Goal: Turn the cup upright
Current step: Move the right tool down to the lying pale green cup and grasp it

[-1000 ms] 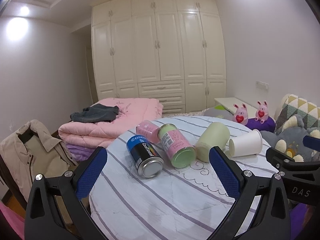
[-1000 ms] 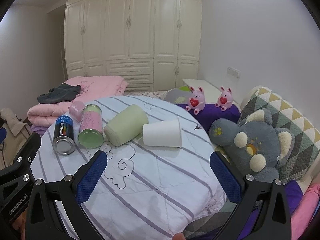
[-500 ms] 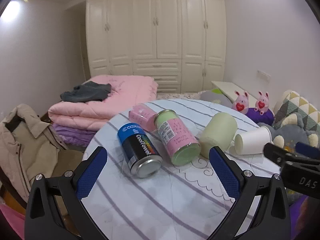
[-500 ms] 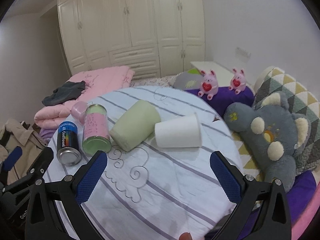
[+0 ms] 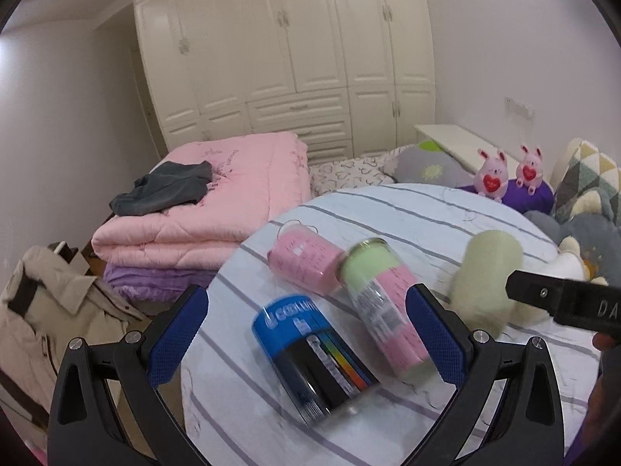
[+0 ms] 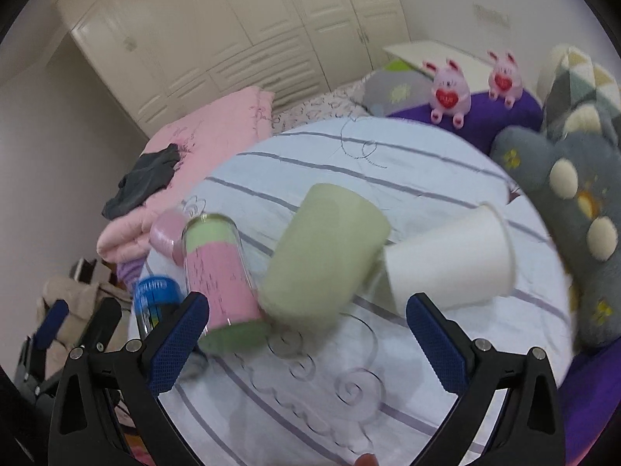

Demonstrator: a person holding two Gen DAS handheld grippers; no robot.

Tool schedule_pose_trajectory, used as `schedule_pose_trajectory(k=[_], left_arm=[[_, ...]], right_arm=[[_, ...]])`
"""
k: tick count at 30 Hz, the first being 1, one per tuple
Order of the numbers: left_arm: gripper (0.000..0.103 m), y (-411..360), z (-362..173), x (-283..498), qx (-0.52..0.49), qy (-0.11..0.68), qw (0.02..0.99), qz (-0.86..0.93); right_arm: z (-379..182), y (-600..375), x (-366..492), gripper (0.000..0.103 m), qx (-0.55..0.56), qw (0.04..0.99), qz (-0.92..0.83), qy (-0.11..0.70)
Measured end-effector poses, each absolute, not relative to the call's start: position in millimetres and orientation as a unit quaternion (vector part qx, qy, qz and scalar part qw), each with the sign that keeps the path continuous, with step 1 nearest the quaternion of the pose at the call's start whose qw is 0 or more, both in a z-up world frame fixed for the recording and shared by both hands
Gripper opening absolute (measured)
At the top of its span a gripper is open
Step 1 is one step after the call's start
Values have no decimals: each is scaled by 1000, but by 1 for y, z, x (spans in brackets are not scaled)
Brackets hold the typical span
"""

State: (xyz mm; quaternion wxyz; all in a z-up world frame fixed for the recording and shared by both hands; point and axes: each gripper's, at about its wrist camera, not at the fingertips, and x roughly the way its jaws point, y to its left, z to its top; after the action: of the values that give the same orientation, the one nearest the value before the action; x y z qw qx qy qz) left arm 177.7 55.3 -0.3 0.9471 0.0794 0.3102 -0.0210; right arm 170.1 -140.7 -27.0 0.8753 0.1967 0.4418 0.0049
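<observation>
Several containers lie on their sides on a round table with a striped cloth (image 6: 407,171). A pale green cup (image 6: 326,256) lies in the middle, with a white paper cup (image 6: 446,260) to its right. In the left wrist view the green cup (image 5: 489,275) sits at the right. My right gripper (image 6: 306,341) is open, just in front of the green cup. My left gripper (image 5: 306,341) is open over a blue and black can (image 5: 310,353) and a pink and green tube (image 5: 384,310).
A small pink container (image 5: 302,260) lies behind the tube. A folded pink quilt (image 5: 209,209) with dark clothes lies beyond the table's left edge. Plush toys (image 6: 574,209) and pillows crowd the right edge. A beige jacket (image 5: 35,318) hangs at the left.
Both grippers have moved forward and down toward the table. The containers loom larger; the right gripper has closed in on the green cup, the left on the can and tube.
</observation>
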Motion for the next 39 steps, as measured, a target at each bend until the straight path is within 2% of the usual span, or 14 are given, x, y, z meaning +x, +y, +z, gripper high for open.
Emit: schedule_pose_trajectory(k=[6, 21, 31, 33, 39], left_arm=[[103, 66, -8, 210, 91, 329, 939, -37], [103, 75, -27, 256, 72, 388, 914, -90], [103, 80, -37, 265, 65, 409, 906, -88], [103, 82, -36, 265, 63, 409, 906, -88], [103, 87, -32, 263, 56, 406, 908, -87]], right_arm=[[-39, -143, 197, 100, 242, 855, -9, 459], [-56, -137, 239, 100, 233, 835, -86, 490], [-67, -115, 248, 99, 143, 835, -125, 516], [-68, -108, 249, 84, 115, 837, -132, 519], [-67, -112, 250, 83, 124, 840, -116, 516]])
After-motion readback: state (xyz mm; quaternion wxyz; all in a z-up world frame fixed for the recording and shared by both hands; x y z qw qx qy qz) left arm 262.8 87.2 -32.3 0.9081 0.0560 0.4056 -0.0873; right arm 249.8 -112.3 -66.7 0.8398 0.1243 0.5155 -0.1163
